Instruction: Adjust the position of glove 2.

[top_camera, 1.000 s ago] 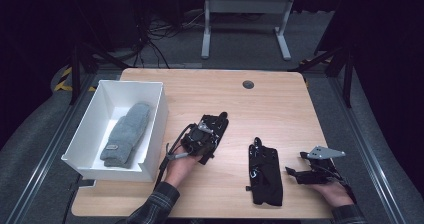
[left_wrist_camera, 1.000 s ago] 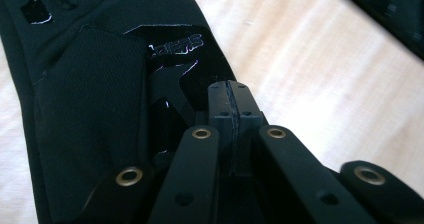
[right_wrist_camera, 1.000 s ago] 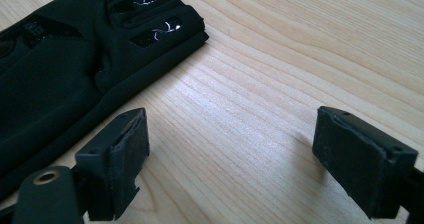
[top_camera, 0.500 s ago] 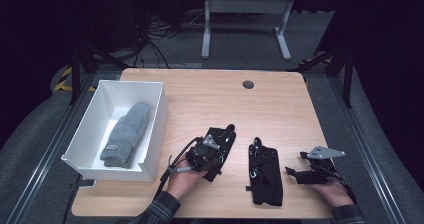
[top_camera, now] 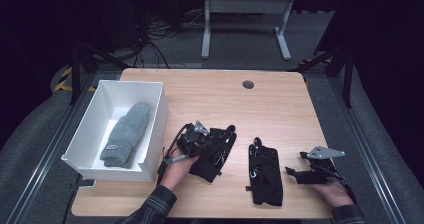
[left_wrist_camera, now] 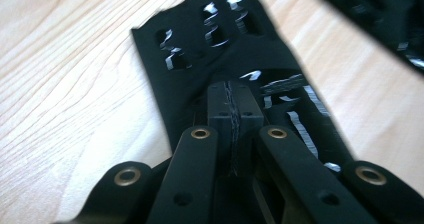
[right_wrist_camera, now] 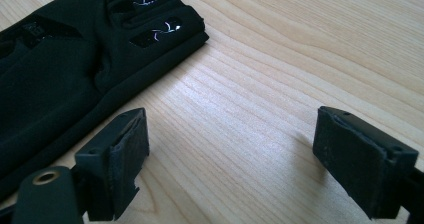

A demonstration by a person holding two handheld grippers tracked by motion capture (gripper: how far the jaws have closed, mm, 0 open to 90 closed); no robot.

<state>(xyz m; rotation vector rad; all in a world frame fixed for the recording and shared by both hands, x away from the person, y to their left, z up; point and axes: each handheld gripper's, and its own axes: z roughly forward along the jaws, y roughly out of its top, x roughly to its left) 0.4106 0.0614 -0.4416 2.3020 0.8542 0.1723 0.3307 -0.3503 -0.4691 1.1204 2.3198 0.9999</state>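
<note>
- Table [top_camera: 280, 104]: light wood top, dark round grommet [top_camera: 248, 84] near the far edge, right of centre.
- White box [top_camera: 156, 129]: open-topped, on the left part of the table, long side running near to far.
- Grey mitten [top_camera: 126, 134]: flat inside the white box, cuff toward the near end.
- Right black glove [top_camera: 265, 171]: flat on the table right of centre at the near side, fingers pointing far; just left of the right tool, not touched by it.
- Left black glove [top_camera: 216, 154]: near the table centre, just right of the white box, silver markings on the fabric; well apart from the grey mitten, near the right black glove without touching.
- Left tool [left_wrist_camera: 232, 111]: jaws closed together, pinching the fabric of the left black glove at its middle; glove partly on the table.
- Right tool [right_wrist_camera: 230, 159]: jaws spread wide, nothing between them, low over bare wood at the near right; edge of the right black glove just beyond one jaw.
</note>
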